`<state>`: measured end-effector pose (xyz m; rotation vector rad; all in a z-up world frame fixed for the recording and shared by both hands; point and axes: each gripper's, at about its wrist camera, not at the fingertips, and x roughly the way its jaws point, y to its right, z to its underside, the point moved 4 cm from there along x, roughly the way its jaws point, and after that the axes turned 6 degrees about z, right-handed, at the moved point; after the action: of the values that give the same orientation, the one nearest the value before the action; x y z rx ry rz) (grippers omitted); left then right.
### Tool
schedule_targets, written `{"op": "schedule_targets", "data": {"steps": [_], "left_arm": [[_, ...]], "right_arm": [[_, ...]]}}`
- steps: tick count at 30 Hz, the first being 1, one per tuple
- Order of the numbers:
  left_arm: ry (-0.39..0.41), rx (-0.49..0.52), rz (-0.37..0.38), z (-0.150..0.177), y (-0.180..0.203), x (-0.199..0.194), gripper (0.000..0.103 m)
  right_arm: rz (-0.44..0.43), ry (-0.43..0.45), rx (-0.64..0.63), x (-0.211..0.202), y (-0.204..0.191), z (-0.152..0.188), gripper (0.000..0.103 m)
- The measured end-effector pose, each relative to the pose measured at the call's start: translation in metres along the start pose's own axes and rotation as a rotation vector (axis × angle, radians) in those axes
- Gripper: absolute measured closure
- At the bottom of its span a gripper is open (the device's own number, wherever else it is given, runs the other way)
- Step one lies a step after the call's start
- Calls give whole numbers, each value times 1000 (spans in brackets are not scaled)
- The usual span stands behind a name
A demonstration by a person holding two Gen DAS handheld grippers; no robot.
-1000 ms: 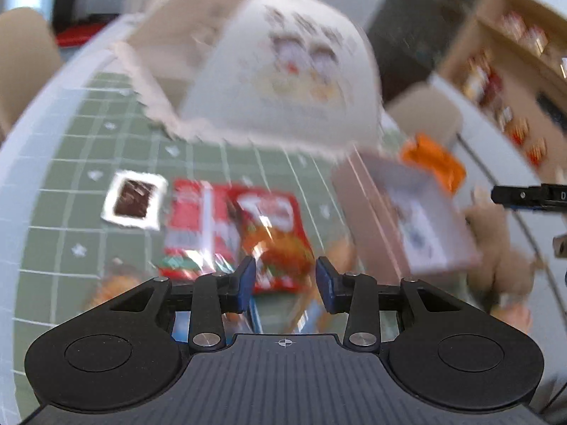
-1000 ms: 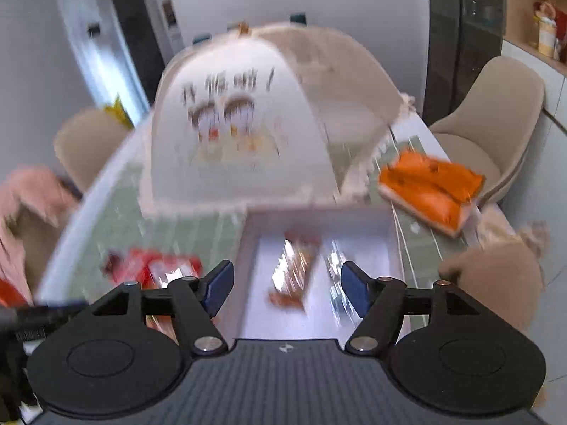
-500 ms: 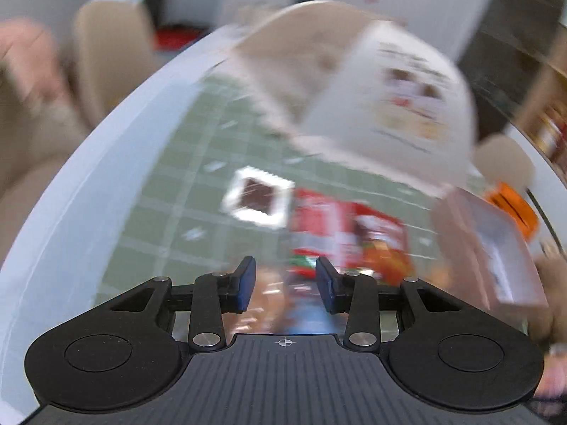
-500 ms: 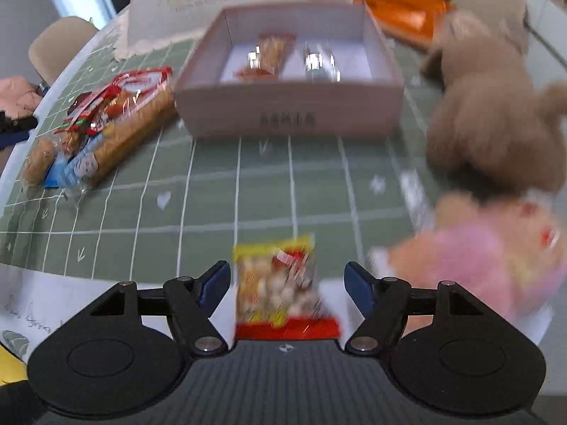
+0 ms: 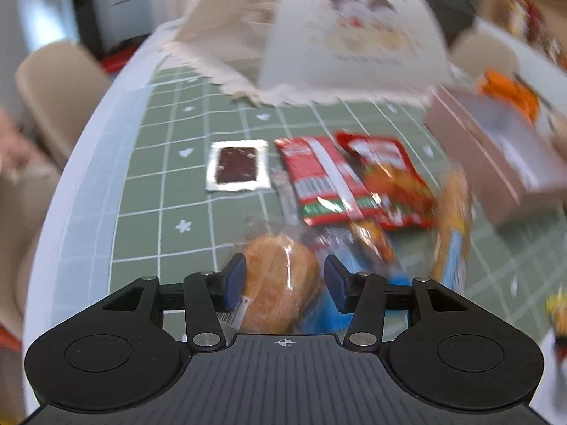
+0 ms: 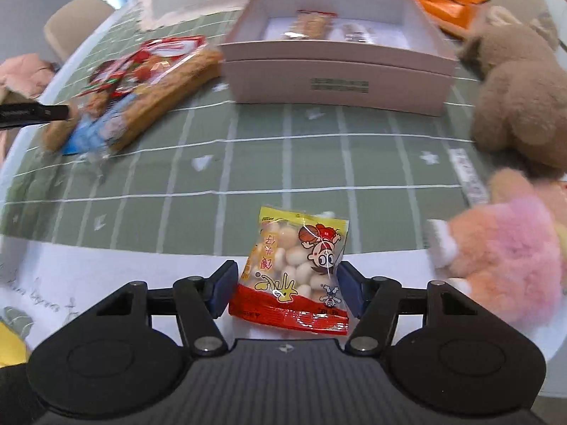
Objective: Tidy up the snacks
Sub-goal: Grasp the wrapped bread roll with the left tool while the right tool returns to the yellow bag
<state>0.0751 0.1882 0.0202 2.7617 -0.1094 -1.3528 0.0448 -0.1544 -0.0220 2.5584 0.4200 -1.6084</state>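
Left wrist view: the left gripper (image 5: 283,281) is opening, jaws astride a clear-wrapped golden bread roll (image 5: 278,279) at six o'clock, not yet pinching, seemingly lining up a pick. Right wrist view: the right gripper (image 6: 285,292) is closing around a yellow-and-red bag of round biscuits (image 6: 296,269) at six o'clock, pads barely clear, likely bound for the open pale pink cardboard box (image 6: 336,81) at twelve.

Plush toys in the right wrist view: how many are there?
2. A brown plush toy lies right of the pink box; a pink-and-orange plush toy lies nearer, at the right edge. Others may be out of frame.
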Motion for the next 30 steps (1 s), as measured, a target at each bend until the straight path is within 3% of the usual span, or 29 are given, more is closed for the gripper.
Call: {"op": "schedule_targets", "data": {"steps": [3, 7, 9, 11, 13, 16, 20, 26, 30], "left_arm": [[-38, 66, 34, 6, 4, -3, 47], [-59, 65, 113, 11, 3, -10, 47], [-53, 15, 104, 11, -6, -12, 48], [-60, -39, 26, 11, -19, -7, 46], [-52, -94, -5, 10, -30, -2, 44], [-41, -136, 22, 7, -35, 2, 43], [-15, -199, 51, 2, -43, 10, 41], [14, -315, 100, 16, -42, -9, 46], [46, -378, 141, 47, -22, -46, 48]], "right_arm": [[-8, 5, -40, 0, -10, -1, 41], [-20, 10, -60, 2, -19, -7, 41], [-18, 15, -68, 3, -23, -10, 41], [-12, 21, -79, 2, -27, -12, 41], [-10, 30, -97, 0, -31, -15, 41], [-38, 77, -142, -11, -44, -31, 39], [-80, 179, -169, -27, -66, -67, 18], [-153, 297, -287, -21, -127, -119, 17], [-177, 272, -330, 9, -167, -145, 23]]}}
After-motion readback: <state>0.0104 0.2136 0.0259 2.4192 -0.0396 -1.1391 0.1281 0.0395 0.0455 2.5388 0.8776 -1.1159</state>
